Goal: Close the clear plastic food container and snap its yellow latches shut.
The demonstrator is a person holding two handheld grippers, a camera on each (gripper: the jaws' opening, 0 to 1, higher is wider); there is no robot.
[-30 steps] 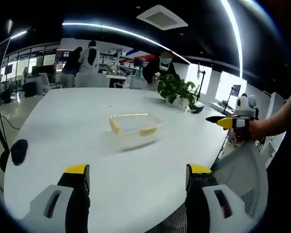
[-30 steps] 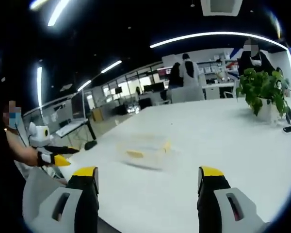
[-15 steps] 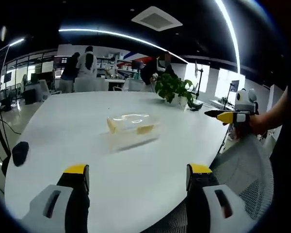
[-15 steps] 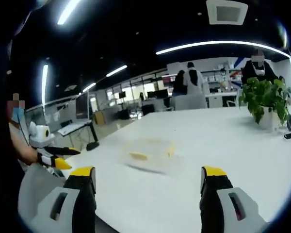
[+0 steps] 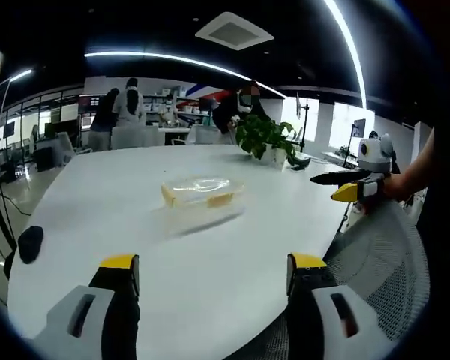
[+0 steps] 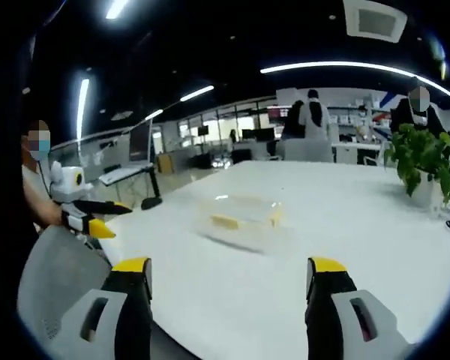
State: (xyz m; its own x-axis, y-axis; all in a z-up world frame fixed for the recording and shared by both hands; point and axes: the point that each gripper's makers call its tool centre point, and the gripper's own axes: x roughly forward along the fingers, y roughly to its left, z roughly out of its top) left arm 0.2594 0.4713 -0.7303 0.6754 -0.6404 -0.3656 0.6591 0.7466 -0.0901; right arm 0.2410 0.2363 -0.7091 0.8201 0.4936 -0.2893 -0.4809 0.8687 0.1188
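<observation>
A clear plastic food container with yellow latches sits in the middle of a white table. It appears again in the right gripper view as the container. My left gripper is open, well short of it near the table's edge, with nothing between its jaws. My right gripper is open too, also far back from the container. The right gripper enters the left gripper view from the right, and the left gripper shows at the left of the right gripper view.
A potted green plant stands at the table's far side. A dark mouse-like object lies near the left edge. A grey mesh chair is at the near right. People stand by desks in the background.
Both views have shifted slightly as my hands moved; the container sits a bit higher and closer in view. Both grippers stay open and nothing on the table has moved.
</observation>
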